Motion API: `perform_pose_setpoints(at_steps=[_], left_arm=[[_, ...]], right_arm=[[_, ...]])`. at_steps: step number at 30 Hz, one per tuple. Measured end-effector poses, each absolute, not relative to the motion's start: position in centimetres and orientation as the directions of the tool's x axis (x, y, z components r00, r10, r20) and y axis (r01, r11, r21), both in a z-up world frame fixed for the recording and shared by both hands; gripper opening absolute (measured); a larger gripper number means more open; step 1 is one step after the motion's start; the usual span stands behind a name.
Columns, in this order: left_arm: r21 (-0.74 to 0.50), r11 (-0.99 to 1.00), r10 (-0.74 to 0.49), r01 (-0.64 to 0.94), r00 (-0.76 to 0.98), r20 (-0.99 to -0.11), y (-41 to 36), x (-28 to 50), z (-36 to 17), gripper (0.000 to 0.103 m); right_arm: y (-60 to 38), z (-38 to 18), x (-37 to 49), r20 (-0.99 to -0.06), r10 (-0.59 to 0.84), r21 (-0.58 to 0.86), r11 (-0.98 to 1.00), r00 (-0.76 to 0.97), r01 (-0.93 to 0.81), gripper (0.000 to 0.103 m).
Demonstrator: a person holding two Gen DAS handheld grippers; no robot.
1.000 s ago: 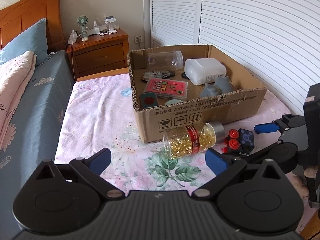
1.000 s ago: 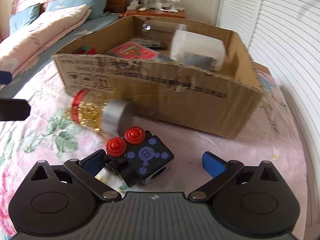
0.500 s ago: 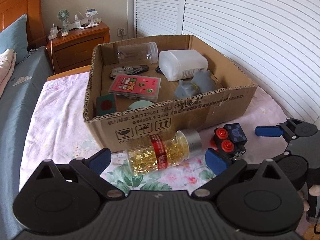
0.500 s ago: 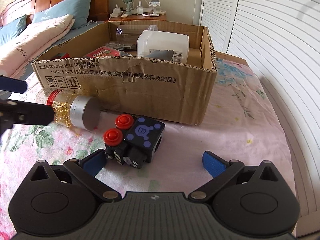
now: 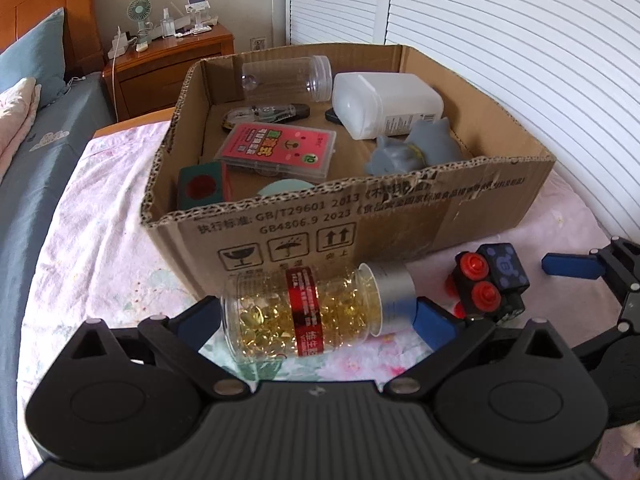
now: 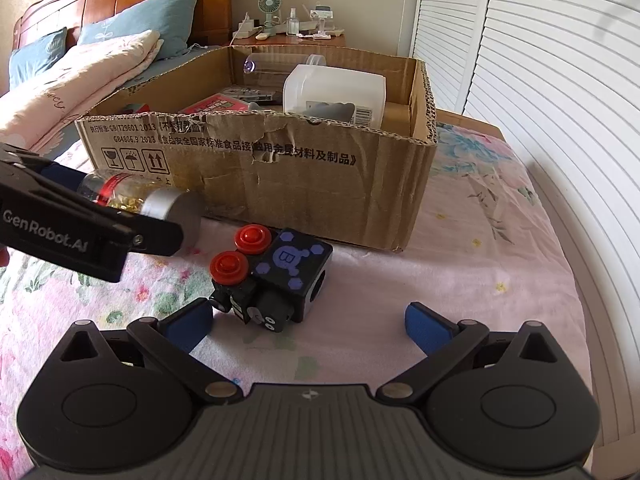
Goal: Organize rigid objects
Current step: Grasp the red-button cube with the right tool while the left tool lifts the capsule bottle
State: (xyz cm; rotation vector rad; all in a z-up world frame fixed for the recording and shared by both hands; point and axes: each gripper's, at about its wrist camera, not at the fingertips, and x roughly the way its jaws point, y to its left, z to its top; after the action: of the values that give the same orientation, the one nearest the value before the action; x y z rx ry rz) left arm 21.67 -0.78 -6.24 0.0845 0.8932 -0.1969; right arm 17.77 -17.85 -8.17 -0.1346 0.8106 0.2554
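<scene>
While your left fingers [image 5: 318, 322] are bracketing, wide open, the clear capsule-filled bottle [image 5: 308, 314], you are needing closure; right fingers [image 6: 308, 320] gaping empty.

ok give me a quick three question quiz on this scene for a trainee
1. True or false: the capsule bottle stands upright inside the cardboard box.
2. Which thing lies between the right tongs' open fingers? A) white container B) black toy block C) red card case
3. Fill in: the left tongs are open around the ____.

Key
1. False: it lies on its side on the bedspread, outside the box.
2. B, the black toy block with red buttons.
3. Capsule bottle.
</scene>
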Motion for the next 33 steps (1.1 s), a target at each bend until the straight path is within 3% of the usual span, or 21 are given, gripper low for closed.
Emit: perform_pose_setpoints(at_steps=[7,16,27,33], left_arm=[[0.036,0.989,-0.06,0.145,0.609,-0.791,2.1,20.7,-6.7,0.101],[0.003,0.992,-0.072,0.124,0.599,-0.797,2.9,20.7,-7.1,0.101],[-0.029,0.99,-0.108,0.139,0.602,-0.791,3.6,20.3,-7.1,0.101],[-0.028,0.99,-0.108,0.141,0.602,-0.791,3.5,20.6,-7.2,0.101]], right_arm=[[-17.8,-8.1,18.1,-0.738,0.197,-0.021,0.949,0.645,-0.314,0.103],[-15.8,-8.0,20.4,-0.751,0.322,-0.019,0.862,0.577,-0.506,0.103],[-14.0,-7.2,17.9,-0.828,0.364,-0.012,0.748,0.426,-0.663,0.103],[-13.7,-7.3,17.2,-0.82,0.368,-0.016,0.751,0.438,-0.661,0.103]])
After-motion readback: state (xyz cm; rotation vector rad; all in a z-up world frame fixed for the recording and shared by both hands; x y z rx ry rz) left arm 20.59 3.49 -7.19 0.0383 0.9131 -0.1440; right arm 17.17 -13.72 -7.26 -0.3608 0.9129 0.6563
